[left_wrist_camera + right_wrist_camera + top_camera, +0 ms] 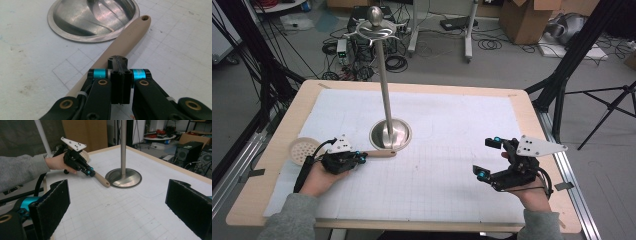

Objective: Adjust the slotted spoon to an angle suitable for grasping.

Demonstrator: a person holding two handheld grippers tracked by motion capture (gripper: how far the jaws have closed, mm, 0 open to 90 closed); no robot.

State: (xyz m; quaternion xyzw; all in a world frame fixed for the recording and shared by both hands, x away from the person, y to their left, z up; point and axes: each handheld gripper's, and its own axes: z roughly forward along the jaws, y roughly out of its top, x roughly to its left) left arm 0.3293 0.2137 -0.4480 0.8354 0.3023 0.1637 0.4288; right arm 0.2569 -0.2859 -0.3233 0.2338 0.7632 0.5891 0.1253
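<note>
A: Nearest us, the right tool (490, 158) hangs over the bare counter (452, 200) with its foam-faced jaws spread wide, nothing between them

B: And the left tool (360, 157)?

A: Clamped tight on the beige handle of the slotted spoon (125, 42). The round perforated head (303, 149) lies behind the hand, and the handle's tip with its hanging hole touches the rim of the steel stand base (75, 37)

B: Risk?

A: The handle looks smooth, matte plastic, and the grip sits near mid-length, so I'd judge it could pivot or slip when lifted. Swinging it up might also knock the thin polished pole (384, 85), though the domed base looks heavy. The hooks on top (374, 31) are small targets
</note>
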